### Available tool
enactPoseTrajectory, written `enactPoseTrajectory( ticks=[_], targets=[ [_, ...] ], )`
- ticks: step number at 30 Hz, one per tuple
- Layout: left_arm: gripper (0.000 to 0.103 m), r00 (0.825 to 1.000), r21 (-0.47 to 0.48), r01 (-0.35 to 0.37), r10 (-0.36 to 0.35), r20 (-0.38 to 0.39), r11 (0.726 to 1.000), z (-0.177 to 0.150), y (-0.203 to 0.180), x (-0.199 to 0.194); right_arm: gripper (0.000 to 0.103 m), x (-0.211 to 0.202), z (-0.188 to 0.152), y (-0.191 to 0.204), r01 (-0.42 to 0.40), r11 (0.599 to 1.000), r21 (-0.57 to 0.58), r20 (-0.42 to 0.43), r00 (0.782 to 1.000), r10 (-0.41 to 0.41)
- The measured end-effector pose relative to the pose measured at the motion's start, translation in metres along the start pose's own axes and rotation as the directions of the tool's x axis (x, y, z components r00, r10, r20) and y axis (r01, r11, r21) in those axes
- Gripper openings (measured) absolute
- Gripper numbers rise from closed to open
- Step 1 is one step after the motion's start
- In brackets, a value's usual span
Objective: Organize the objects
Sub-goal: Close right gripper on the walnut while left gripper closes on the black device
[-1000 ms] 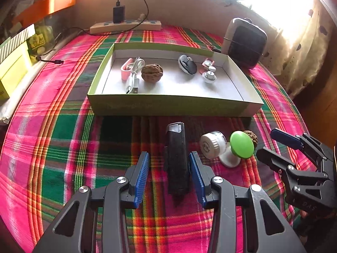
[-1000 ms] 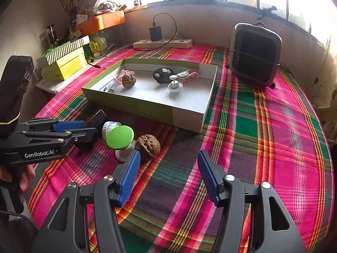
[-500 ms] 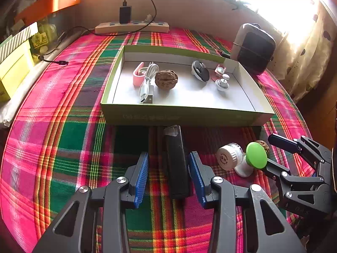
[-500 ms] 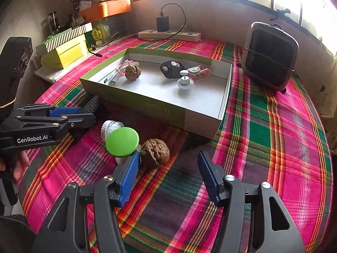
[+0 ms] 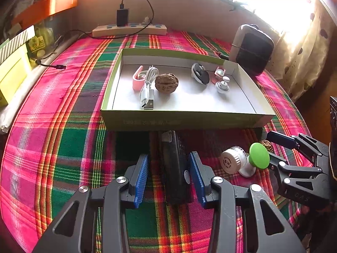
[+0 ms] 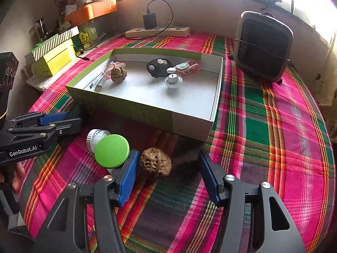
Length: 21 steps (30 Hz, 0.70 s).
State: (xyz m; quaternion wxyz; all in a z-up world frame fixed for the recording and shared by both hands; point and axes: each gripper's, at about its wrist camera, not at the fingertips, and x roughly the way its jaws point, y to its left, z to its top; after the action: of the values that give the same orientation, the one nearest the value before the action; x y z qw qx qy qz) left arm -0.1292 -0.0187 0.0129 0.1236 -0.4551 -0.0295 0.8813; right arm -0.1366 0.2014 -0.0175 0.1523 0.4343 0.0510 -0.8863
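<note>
A long black device (image 5: 175, 168) lies on the plaid cloth in front of the green box (image 5: 185, 120). My left gripper (image 5: 168, 170) is open with its blue pads either side of the device, the right pad close to it. A walnut (image 6: 154, 164) lies on the cloth between the pads of my open right gripper (image 6: 168, 174), close against the left pad. Beside it lie a green-topped white knob (image 6: 111, 150) and a small white jar (image 6: 95, 138). In the box lie a second walnut (image 5: 166, 83), a white cable (image 5: 147, 84), a pink clip (image 5: 138, 80), a black disc (image 5: 200, 77) and a small white knob (image 5: 222, 86).
A dark heater (image 6: 263, 46) stands at the back right. A power strip with a charger (image 5: 129, 29) lies along the back wall. Yellow boxes (image 6: 54, 57) and an orange shelf (image 6: 90, 10) stand at the left. The cloth drops away at the table's right edge.
Both grippers have moved forward towards the box. The black device now sits deeper between my left pads, and the walnut has come between my right pads.
</note>
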Motion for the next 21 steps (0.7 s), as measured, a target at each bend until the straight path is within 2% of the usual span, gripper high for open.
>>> enactPoseTrajectory(
  ticks=[3, 15, 18, 21],
  targets=[
    [0.038, 1.0, -0.003, 0.007, -0.007, 0.004, 1.0, 0.0005, 0.0009, -0.0001, 0.058, 0.0005, 0.0, 0.0068, 0.036, 0.999, -0.032, -0.003, 0.999, -0.036],
    [0.038, 1.0, 0.003, 0.018, -0.018, 0.012, 1.0, -0.0001, 0.0007, 0.0004, 0.058, 0.0002, -0.0005, 0.0056, 0.038, 0.999, -0.014, -0.005, 0.999, -0.038],
    [0.035, 1.0, 0.003, 0.019, -0.019, 0.014, 1.0, -0.0005, 0.0012, 0.0004, 0.057, -0.0002, -0.0009, 0.0053, 0.038, 0.999, -0.012, -0.004, 0.999, -0.038],
    [0.032, 1.0, -0.002, 0.016, -0.016, 0.014, 1.0, -0.0007, 0.002, 0.0004, 0.052, -0.0007, -0.0012, 0.006, 0.034, 0.999, -0.016, -0.003, 0.999, -0.034]
  ],
)
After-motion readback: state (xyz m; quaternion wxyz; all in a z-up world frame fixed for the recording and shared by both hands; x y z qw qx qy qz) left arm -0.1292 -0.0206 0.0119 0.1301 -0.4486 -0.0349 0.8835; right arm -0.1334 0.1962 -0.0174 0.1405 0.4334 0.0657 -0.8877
